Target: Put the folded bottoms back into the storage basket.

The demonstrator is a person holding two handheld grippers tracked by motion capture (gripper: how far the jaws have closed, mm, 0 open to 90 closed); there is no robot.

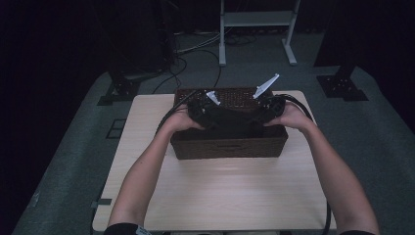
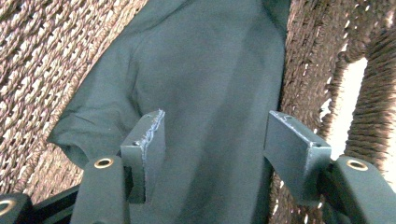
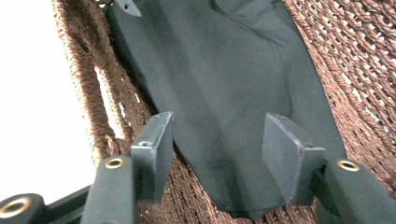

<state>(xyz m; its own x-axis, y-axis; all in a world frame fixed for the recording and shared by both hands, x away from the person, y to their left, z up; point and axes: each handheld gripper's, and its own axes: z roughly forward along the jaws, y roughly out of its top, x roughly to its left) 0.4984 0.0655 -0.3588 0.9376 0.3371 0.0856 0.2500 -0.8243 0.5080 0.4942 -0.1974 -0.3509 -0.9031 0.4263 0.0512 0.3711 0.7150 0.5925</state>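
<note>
A dark green garment (image 2: pixel 205 84) lies inside a brown woven basket (image 1: pixel 229 147), spread across the basket floor and partly up its walls. In the left gripper view a short sleeve of the garment reaches toward the woven wall at the left. In the right gripper view the garment (image 3: pixel 224 93) runs slantwise down the frame, with its lower edge resting on the weave.

The left gripper (image 2: pixel 212 140) stands with its jaws released. The pads are well apart, the cloth lies beyond the gap, and neither pad presses on it. The right gripper (image 3: pixel 217 144) is likewise released, jaws parted above the cloth with nothing clamped between them. From the close views I cannot tell whether any pad tip brushes the fabric.

In the high view both grippers are inside the basket opening, the left gripper (image 1: pixel 205 111) at the left half and the right gripper (image 1: pixel 266 108) at the right half, angled toward each other. The basket has a handle cut-out in an end wall, seen bright in the left gripper view (image 2: pixel 345 107). The basket stands on a pale wooden table (image 1: pixel 220 196), toward its far edge. The person's forearms (image 1: pixel 142 181) come in over the near part of the table. Grey carpet (image 1: pixel 73 147) surrounds the table.
</note>
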